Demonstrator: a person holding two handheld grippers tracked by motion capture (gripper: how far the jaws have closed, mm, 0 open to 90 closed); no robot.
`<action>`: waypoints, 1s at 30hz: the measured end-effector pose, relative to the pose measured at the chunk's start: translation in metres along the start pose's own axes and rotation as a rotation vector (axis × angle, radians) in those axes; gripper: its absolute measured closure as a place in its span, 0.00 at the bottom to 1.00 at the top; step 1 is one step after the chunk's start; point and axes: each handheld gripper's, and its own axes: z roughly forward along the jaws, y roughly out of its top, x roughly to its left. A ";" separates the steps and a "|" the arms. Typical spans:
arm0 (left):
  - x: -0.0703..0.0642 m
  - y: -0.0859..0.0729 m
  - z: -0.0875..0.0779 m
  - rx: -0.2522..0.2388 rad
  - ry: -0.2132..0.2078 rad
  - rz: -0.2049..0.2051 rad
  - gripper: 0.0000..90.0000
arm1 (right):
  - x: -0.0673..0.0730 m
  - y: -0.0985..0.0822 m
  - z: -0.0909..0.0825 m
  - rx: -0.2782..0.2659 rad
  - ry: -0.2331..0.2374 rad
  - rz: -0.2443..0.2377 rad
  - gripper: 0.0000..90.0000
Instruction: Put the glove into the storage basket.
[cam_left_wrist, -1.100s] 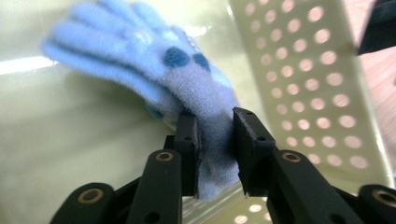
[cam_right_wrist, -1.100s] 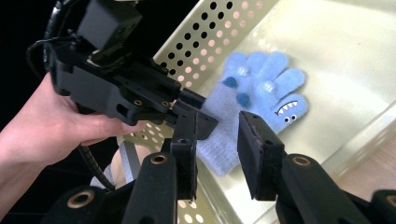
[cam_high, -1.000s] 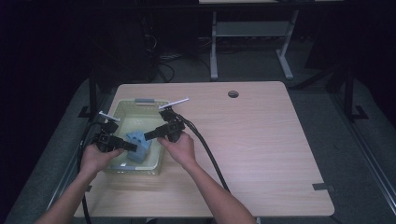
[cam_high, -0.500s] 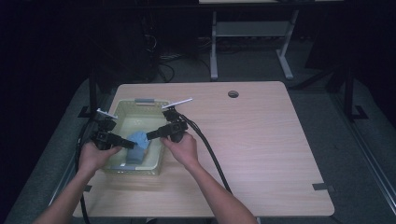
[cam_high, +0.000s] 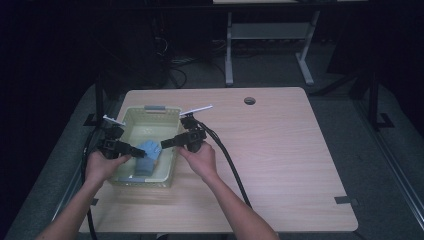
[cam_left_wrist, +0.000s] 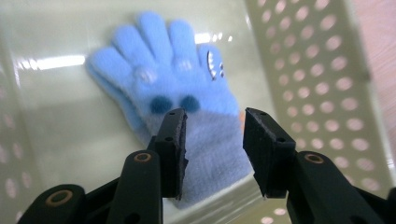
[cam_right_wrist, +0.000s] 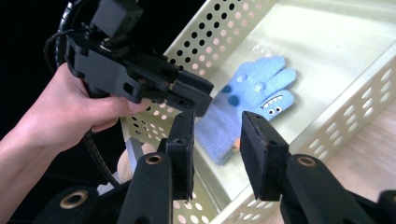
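Observation:
A light blue knitted glove (cam_left_wrist: 187, 93) with a monster face lies flat on the floor of a pale perforated basket (cam_high: 150, 111). In the high view the glove (cam_high: 147, 152) sits between both hands. My left gripper (cam_left_wrist: 212, 116) hovers over the glove's cuff; its jaws have just been opening and stand apart, with no pad pressing the cuff. My right gripper (cam_right_wrist: 217, 119) is open over the basket's near wall (cam_right_wrist: 327, 126), the glove (cam_right_wrist: 252, 102) beyond it. The left gripper (cam_right_wrist: 187, 93) reaches in from the left there.
The basket stands at the left end of a wooden table (cam_high: 280, 150) with a cable hole (cam_high: 249, 100) at the back. Black cables (cam_high: 230, 165) trail from the right gripper across the tabletop. Dark floor and a white table frame (cam_high: 270, 35) lie behind.
Both hands have stayed over the basket. The glove, bunched near the left gripper's tip earlier, now lies lower and stretched out on the basket floor.

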 end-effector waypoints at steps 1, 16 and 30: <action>0.000 0.000 -0.002 -0.012 -0.011 0.000 0.65 | 0.000 0.000 -0.001 -0.003 0.001 -0.004 0.72; -0.020 0.002 -0.013 -0.151 -0.147 0.021 0.53 | -0.006 0.000 -0.024 -0.039 0.000 -0.001 0.64; -0.056 0.011 -0.008 -0.210 -0.222 0.079 0.46 | -0.024 -0.007 -0.068 -0.117 -0.017 0.022 0.57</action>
